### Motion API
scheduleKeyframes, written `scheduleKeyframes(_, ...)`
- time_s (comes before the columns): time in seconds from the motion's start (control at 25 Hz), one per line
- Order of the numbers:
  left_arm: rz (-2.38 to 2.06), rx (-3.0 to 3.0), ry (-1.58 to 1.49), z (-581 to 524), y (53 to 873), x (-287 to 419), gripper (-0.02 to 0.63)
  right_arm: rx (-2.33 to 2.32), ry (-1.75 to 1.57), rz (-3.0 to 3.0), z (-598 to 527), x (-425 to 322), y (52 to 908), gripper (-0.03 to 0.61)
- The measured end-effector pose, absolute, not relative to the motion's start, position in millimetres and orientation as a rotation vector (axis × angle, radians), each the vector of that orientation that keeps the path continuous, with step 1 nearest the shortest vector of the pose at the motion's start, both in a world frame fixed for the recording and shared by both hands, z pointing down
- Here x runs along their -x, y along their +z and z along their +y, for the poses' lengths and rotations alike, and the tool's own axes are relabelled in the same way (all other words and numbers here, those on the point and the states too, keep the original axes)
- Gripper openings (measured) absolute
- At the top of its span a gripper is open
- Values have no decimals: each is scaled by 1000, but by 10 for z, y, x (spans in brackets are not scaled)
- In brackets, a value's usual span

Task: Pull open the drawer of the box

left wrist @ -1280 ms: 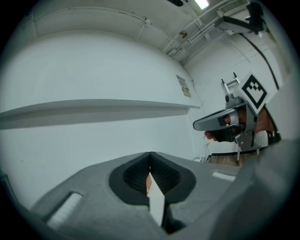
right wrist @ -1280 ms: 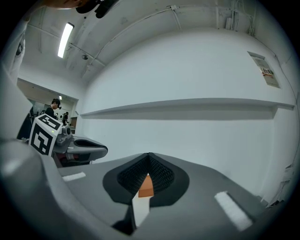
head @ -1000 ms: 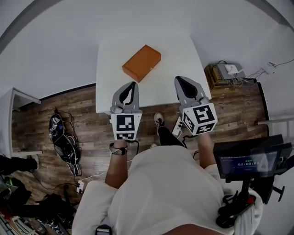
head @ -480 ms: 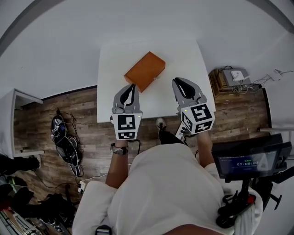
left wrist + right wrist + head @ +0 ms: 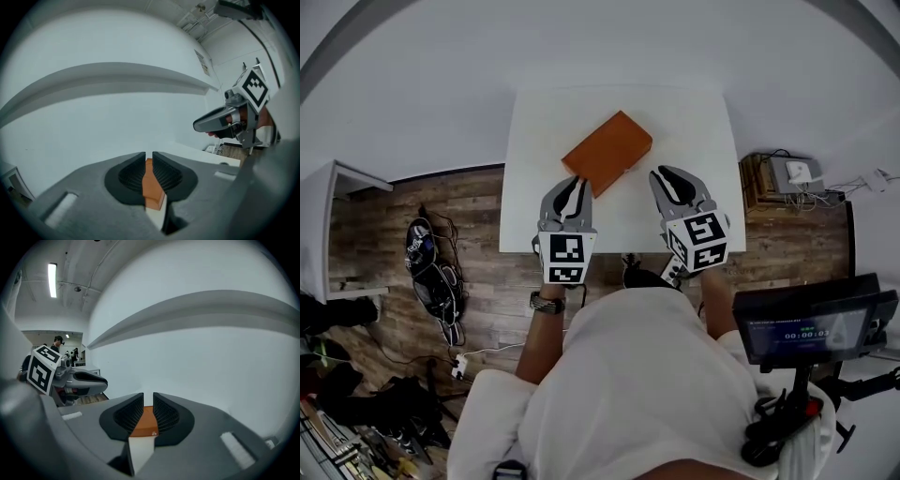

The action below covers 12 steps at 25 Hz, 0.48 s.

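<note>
An orange box (image 5: 607, 152) lies askew on the white table (image 5: 534, 131). My left gripper (image 5: 573, 181) hovers just short of the box's near left corner, its jaws a narrow slit apart with nothing between them. In the left gripper view the box (image 5: 151, 187) shows through that slit (image 5: 148, 155). My right gripper (image 5: 666, 174) is to the right of the box's near end. Its jaws are opening and hold nothing. The right gripper view (image 5: 148, 395) shows the box (image 5: 144, 423) ahead, with a small pale stud on its near face.
The table's near edge runs under both grippers. Wooden floor lies below, with a dark bag and cables (image 5: 427, 272) at the left. A low cabinet with a device (image 5: 787, 173) stands at the right. A monitor on a stand (image 5: 811, 323) is near my right elbow.
Both grippers have moved forward over the table toward the orange box. The right gripper's jaws have parted from shut.
</note>
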<state>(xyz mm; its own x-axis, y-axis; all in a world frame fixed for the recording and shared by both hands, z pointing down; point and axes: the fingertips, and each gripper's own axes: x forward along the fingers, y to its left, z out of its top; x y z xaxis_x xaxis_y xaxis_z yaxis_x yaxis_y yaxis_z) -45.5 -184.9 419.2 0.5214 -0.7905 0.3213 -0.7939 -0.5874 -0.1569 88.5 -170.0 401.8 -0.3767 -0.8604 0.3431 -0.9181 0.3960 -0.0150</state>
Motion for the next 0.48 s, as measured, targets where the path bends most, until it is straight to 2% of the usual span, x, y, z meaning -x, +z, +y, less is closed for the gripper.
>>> scheduleKeyframes(0.48, -1441, -2623, 655, -1889, 4599, 662, 58, -1415, 384, -2351, -1757, -665, 4432, 83)
